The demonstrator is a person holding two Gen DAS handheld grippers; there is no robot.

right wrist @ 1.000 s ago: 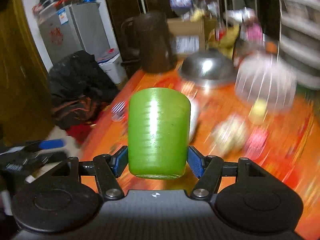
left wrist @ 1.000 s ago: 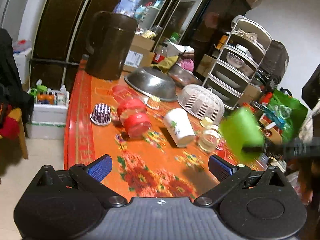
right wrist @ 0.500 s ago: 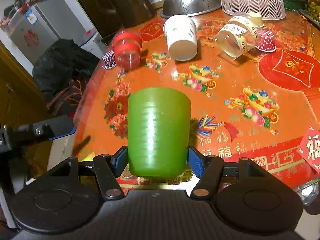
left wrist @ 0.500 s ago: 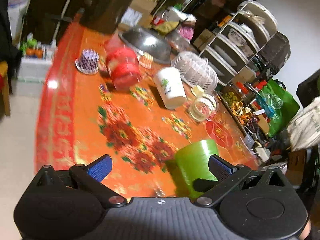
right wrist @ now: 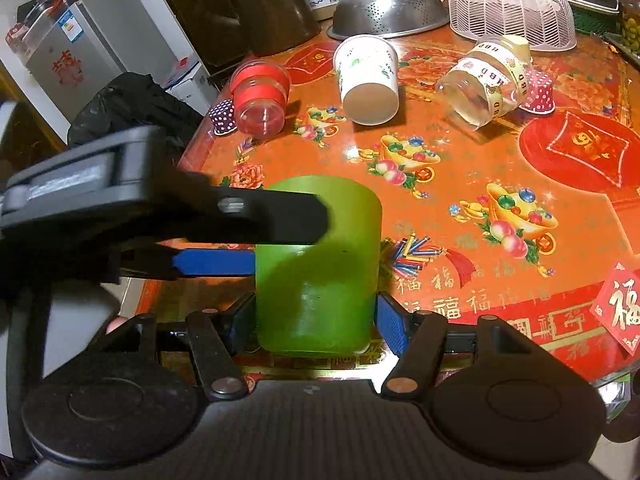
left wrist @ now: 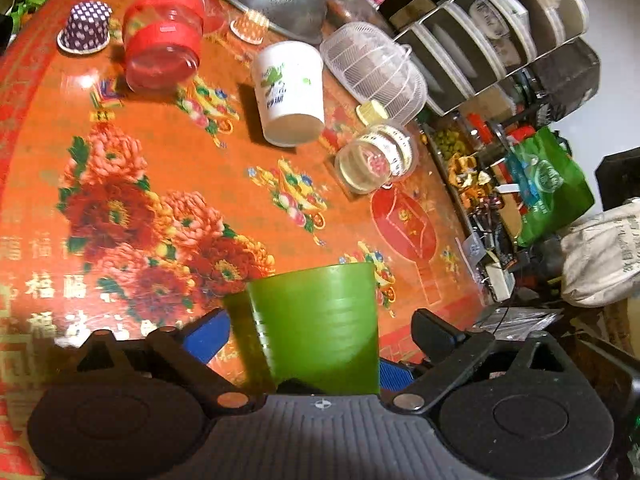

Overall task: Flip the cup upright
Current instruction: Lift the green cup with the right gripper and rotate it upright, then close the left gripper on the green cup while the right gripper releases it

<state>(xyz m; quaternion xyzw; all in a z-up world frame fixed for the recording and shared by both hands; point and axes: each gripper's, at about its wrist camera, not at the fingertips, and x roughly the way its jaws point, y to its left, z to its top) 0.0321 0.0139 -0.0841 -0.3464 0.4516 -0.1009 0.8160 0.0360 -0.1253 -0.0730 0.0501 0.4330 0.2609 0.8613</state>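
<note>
Your right gripper (right wrist: 316,316) has its jaws clenched on the lower wall of the ribbed green plastic cup (right wrist: 320,268), which stands near the front edge of the orange flower-printed worktop (right wrist: 460,184); its rim end cannot be read here, so whether it is upright yet is uncertain. Your left gripper (left wrist: 316,332) brackets the same cup from the side, jaws released, blue pads (left wrist: 208,336) close but apparently not touching, probably to steady it or take it over. Behind lie a tipped white paper cup (right wrist: 368,80), a red-banded clear jar (right wrist: 260,98) and a clear jar with tape (right wrist: 488,84), all well apart. Only your crossed left finger (right wrist: 256,216) crowds the cup
</note>
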